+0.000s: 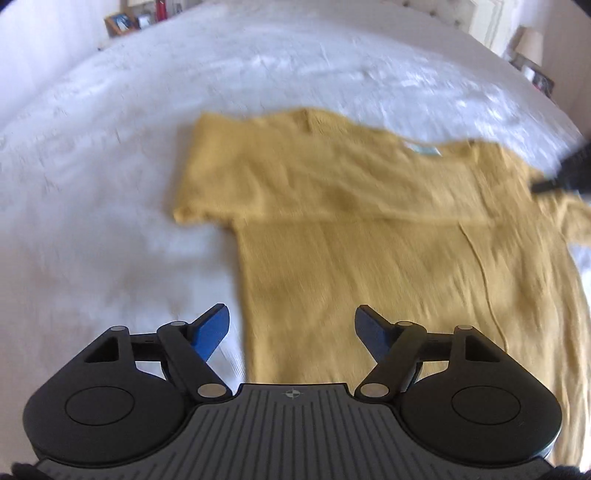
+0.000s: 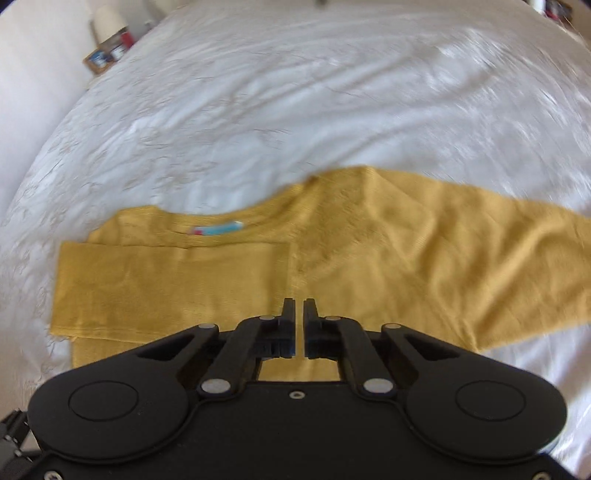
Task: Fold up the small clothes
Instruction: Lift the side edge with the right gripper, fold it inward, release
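Mustard shirt [image 1: 369,258]: we see it lying flat on the white bedcover [image 1: 110,184], neck away from us; in the left wrist view its left sleeve [image 1: 229,177] is folded across the chest; in the right wrist view the other sleeve [image 2: 480,251] lies stretched out to the right; the whole picture is a little blurred
Neck label [image 2: 221,229]: we see a small light-blue tag inside the collar; what is written on it we cannot read
Our left gripper [image 1: 291,334]: its blue pads [image 1: 212,336] stand wide apart with nothing between them; it hangs over the left edge of the shirt body, near the hem; whether it touches the cloth we cannot tell
Our right gripper [image 2: 299,325]: its fingers are drawn together with only a thin slit left; we see no cloth pinched in them; it hangs above the middle of the shirt
Far corner: a shelf with small objects [image 1: 127,20] stands beyond the bed; a lamp [image 1: 530,46] stands at the right side
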